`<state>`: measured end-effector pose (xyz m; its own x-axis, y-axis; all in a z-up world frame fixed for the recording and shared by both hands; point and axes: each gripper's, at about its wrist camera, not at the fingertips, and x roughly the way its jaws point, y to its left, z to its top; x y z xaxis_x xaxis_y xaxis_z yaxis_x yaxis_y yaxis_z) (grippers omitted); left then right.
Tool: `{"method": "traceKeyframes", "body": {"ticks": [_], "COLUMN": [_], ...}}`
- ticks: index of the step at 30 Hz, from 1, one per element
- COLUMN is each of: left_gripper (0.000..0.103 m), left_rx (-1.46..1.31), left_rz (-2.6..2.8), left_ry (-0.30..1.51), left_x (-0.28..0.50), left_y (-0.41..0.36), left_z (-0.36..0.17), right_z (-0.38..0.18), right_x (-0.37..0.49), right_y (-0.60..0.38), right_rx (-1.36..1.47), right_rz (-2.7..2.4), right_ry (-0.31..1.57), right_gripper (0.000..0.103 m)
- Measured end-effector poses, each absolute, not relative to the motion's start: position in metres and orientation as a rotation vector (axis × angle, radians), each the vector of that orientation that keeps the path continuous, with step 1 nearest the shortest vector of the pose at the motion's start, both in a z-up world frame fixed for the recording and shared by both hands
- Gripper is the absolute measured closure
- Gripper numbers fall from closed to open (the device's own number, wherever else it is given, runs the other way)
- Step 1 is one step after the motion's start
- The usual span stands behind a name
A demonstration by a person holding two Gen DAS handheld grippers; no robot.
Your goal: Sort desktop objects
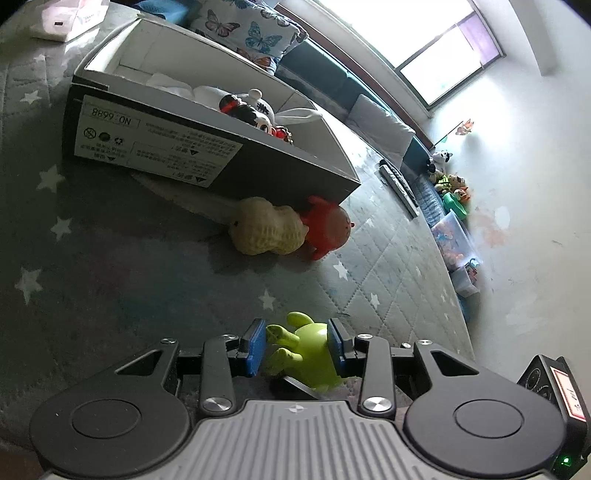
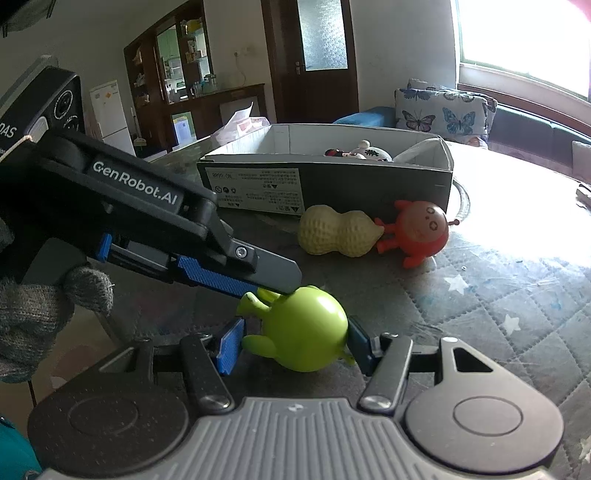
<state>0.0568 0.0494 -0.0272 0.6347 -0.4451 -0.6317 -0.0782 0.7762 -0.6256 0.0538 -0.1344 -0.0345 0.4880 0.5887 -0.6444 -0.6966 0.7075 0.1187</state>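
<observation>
A green toy figure [image 1: 314, 354] [image 2: 303, 332] lies on the quilted table cover. My left gripper [image 1: 297, 345] has its blue pads on both sides of it; in the right wrist view it [image 2: 258, 280] comes in from the left over the toy's top. My right gripper [image 2: 293, 345] also has its pads against both sides of the toy. A peanut toy [image 1: 264, 230] [image 2: 338, 230] and a red figure [image 1: 328, 229] [image 2: 417, 232] lie against the open cardboard box [image 1: 207, 155] [image 2: 332, 184], which holds several small toys [image 1: 255, 110].
A butterfly cushion [image 2: 439, 114] and a sofa stand behind the table. A remote control [image 1: 400, 184] lies at the table's far edge. White packaging [image 1: 70, 18] sits beyond the box. More toys and plastic bins [image 1: 452, 236] line the wall.
</observation>
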Motion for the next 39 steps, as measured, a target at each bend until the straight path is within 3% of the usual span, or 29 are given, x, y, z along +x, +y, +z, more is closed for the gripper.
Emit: {"method": "traceKeyframes", "body": {"ticks": [26,39], "left_gripper": [0.065,0.065], "left_rx": [-0.612,-0.629], "left_rz": [-0.151,-0.053], "left_ry": [0.636,0.684], "left_x": [0.103,0.165], "left_y": [0.116,0.166], "left_z": [0.058,0.039], "right_z": [0.044,0.029], "right_x": [0.130,0.208], "right_y": [-0.055,0.008], "right_rx": [-0.237,-0.220], "right_rz": [0.883,0.934], "right_ry": [0.546,0.649], "right_gripper": [0.043,0.043]}}
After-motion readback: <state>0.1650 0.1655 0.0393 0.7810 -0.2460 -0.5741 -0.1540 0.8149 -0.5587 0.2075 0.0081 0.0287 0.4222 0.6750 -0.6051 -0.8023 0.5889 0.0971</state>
